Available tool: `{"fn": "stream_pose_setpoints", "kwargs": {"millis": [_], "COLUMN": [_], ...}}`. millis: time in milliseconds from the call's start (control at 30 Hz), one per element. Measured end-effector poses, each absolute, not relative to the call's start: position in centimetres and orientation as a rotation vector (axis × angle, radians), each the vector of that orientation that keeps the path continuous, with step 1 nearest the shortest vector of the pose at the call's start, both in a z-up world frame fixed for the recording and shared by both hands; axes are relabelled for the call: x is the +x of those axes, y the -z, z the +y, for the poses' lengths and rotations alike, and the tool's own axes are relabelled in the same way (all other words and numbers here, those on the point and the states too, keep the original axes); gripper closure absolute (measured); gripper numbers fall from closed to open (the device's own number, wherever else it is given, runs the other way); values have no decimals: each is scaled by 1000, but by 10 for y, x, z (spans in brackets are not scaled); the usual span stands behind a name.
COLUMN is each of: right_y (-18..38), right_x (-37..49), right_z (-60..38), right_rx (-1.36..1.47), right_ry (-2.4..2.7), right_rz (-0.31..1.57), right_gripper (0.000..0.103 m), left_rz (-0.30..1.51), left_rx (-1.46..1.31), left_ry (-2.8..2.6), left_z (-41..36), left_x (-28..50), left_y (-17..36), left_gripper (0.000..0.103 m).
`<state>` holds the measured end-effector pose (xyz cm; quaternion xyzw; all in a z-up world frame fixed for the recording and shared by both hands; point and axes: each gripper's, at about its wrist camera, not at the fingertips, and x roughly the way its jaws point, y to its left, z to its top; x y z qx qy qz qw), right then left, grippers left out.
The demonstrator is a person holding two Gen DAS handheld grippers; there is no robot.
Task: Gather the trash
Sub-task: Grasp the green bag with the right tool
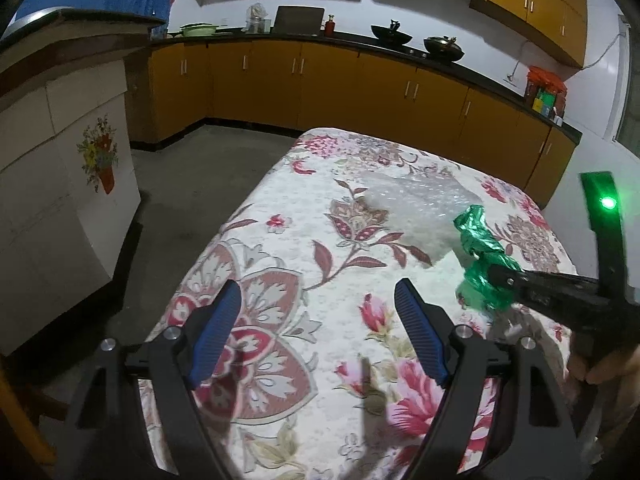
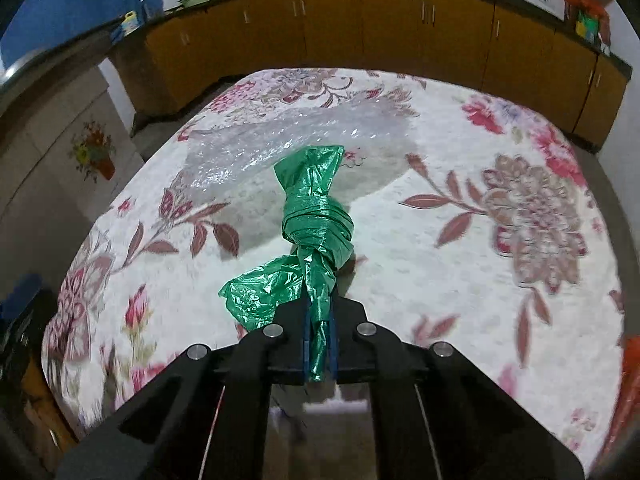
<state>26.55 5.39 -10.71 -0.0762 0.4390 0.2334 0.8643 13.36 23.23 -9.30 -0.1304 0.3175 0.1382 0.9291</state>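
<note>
The right tongs (image 2: 319,320) were seen clenched on a green plastic bag (image 2: 316,216); a twisted tail of the bag was pinched between the two blue pads (image 2: 306,334), which stood nearly together. Ahead of the tips, the bag was knotted into a thick wad, with a flared end beyond the knot and a loose crumpled flap spread to the left of the tips. No earlier view was given, so nothing was noted of how the grip came about.

Beyond the bag, farther from the right tongs, a sheet of clear bubble wrap (image 2: 280,140) was lying flat on the flowered cloth (image 2: 460,280) that covered the table. The far end of the green bag was seen over its near edge; whether the two touched could not be told.

The left tongs (image 1: 320,312) were held released, the ribbed blue pads (image 1: 218,332) standing wide apart with only flowered cloth (image 1: 288,248) between them. Nothing was gripped there. To the right of the left tongs, the green bag (image 1: 478,256) was seen caught in the black tip of the right tongs (image 1: 505,278), just above the cloth. The bubble wrap (image 1: 416,208) lay ahead and to the right of the left tongs, well apart from its tips.

A green lamp (image 1: 608,202) was lit on the right tool's upright part.
</note>
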Motion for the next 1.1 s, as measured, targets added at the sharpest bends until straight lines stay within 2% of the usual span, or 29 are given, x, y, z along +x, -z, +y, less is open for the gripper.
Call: {"fn": "stream_pose_setpoints", "kwargs": {"millis": [233,333,467,700,933,1033,1100], "right_y": [100,93,81,81,88,89,88], "right_x": [243,240,228,205,192,190,188], "right_z": [-1,-42,-83,-138,-182,-195,-198], "right_rx": [-163,-87,-22,107,204,258,267], "right_ry": [-414,-339,-262,-165,-100,-90,-88], "right_rz": [898,883,840,830,840,841,835], "right_gripper": [96,96,96,96,96,96,96], "left_rz": [647,650,668,828,903,902,897], "left_rx": [-233,-194,-131,-77,-97,-98,-117], "left_ry": [-205,-141,-113,-98,-135,-136,-125], "left_z": [209,196,184,165,159,156,155], "left_x": [153,185,241,342,364,361,359], "left_y": [85,78,74,111,136,138,137], "left_gripper": [25,21,20,20,17,22,37]}}
